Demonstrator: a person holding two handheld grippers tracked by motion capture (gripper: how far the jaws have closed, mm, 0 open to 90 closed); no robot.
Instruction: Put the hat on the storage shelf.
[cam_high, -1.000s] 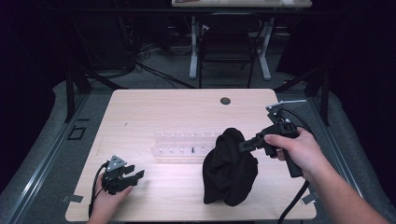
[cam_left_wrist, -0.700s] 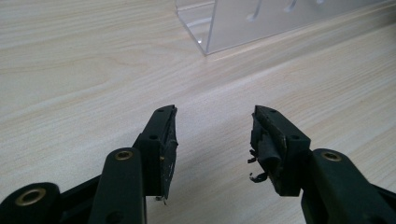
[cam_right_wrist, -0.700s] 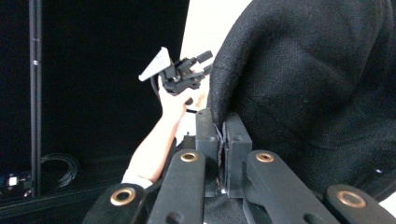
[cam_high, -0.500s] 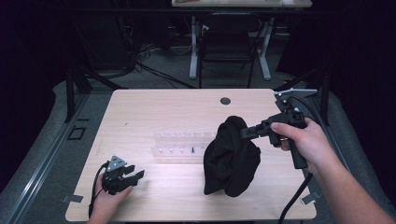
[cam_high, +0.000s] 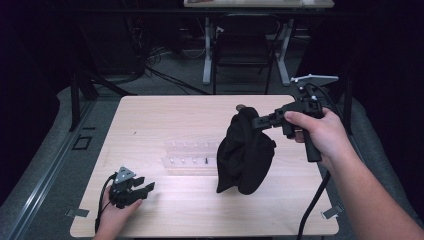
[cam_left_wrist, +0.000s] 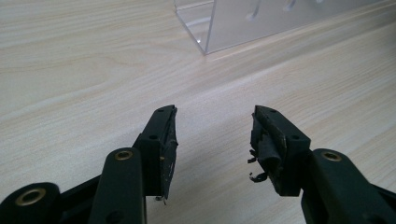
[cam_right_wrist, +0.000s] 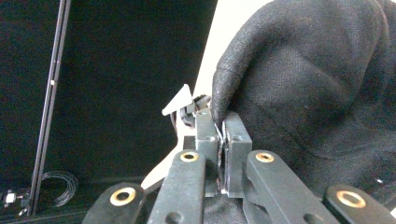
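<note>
Black cloth (cam_high: 245, 152): one piece, hanging from the right gripper (cam_high: 260, 121) above the right half of the wooden table (cam_high: 165, 120). Its lower end is at or near the tabletop; contact cannot be told. The right gripper view has the jaws pressed together on a fold of the cloth (cam_right_wrist: 299, 84) at its upper edge.

Clear plastic rack (cam_high: 192, 156): lies flat on the table, just left of the cloth, its right end hidden behind it. A few small dark marks show along it; whether it holds anything cannot be told. In the left gripper view a corner of the rack (cam_left_wrist: 224, 23) lies ahead of the jaws.

Left gripper (cam_high: 142, 189): rests on the table well left of the cloth, near the front edge; jaws spread wide, nothing between them.
</note>
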